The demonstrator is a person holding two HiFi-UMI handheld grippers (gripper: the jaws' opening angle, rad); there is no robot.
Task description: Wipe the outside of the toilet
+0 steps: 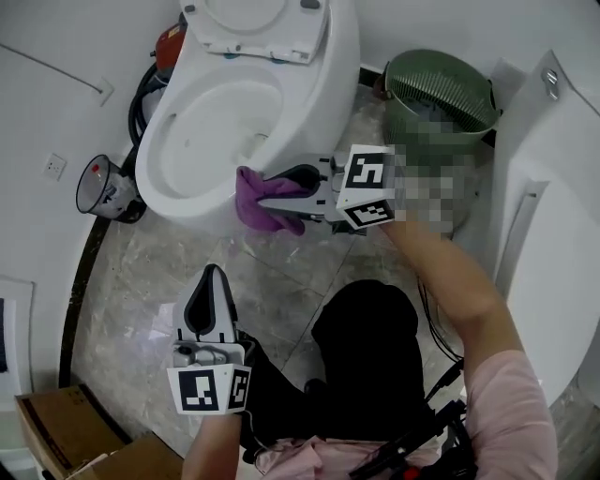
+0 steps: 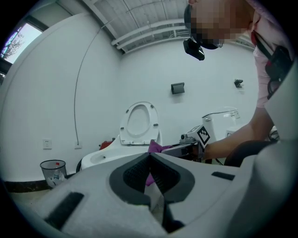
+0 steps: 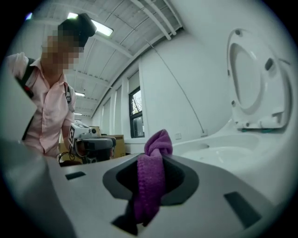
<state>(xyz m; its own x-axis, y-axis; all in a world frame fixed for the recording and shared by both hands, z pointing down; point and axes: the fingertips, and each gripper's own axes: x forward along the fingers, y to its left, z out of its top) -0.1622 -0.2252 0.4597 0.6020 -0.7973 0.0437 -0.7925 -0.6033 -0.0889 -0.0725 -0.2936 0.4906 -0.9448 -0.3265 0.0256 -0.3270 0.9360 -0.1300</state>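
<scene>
Cloth [image 1: 251, 212] in right gripper [image 1: 274, 195], beside toilet [image 1: 187, 192]

One toilet [image 1: 187, 192], one cloth [image 1: 255, 216], one basket [image 1: 412, 70], two grippers: left gripper [image 1: 213, 277], right gripper [image 1: 267, 199].

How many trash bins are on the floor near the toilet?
2. In the head view, a green bin stands right of the toilet, a small clear bin left of it. Others may be hidden.

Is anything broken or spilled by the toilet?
No, nothing stands out. The toilet looks whole with its seat up, no spill shows on the floor, and the right tongs hold the cloth at its side.
</scene>
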